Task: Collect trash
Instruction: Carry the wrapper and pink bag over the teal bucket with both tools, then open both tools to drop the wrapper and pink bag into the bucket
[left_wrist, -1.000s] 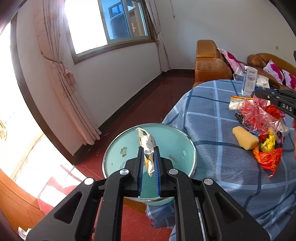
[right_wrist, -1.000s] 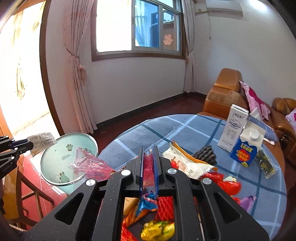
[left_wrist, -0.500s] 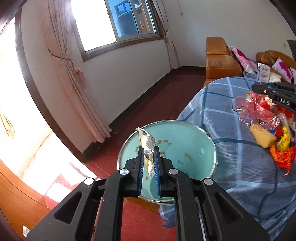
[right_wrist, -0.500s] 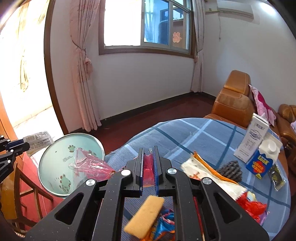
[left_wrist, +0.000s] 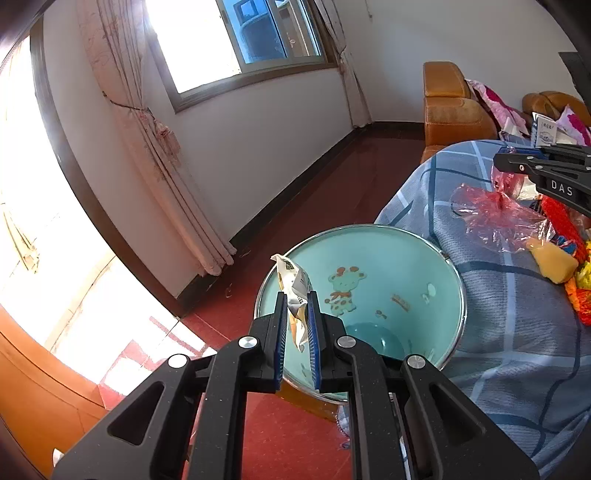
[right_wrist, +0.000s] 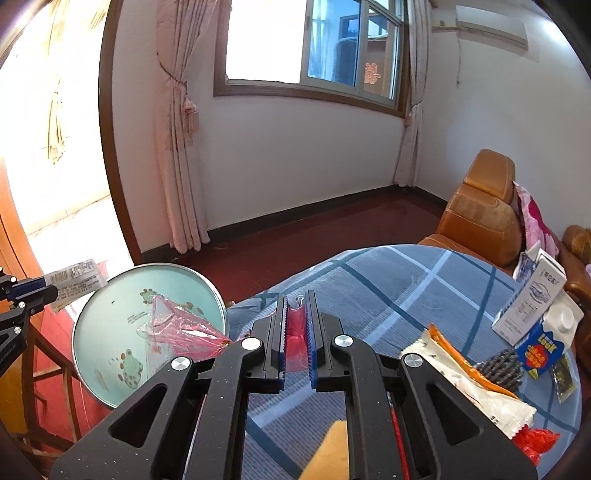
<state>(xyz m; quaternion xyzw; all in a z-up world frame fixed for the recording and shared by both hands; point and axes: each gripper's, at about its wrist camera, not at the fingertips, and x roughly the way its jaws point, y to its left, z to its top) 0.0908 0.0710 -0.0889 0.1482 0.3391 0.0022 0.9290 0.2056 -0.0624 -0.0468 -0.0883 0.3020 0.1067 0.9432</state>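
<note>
Left gripper pinches a crumpled wrapper over the bin, not dropped. Right gripper clamps a pink bag, trailing toward the bin beside the table. Several wrappers and 2 cartons remain there. Bin mouth unobstructed, bottom looks empty.

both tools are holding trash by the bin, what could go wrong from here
The left tool pinches only the lower end of the crumpled wrapper, near the bin's close rim, so on release it might fall outside onto the floor.

The right tool grips the red plastic bag by a small bunched part while the rest billows sideways; it might slip free or catch the rim.

Both tools converge on the same bin and could bump each other.
</note>
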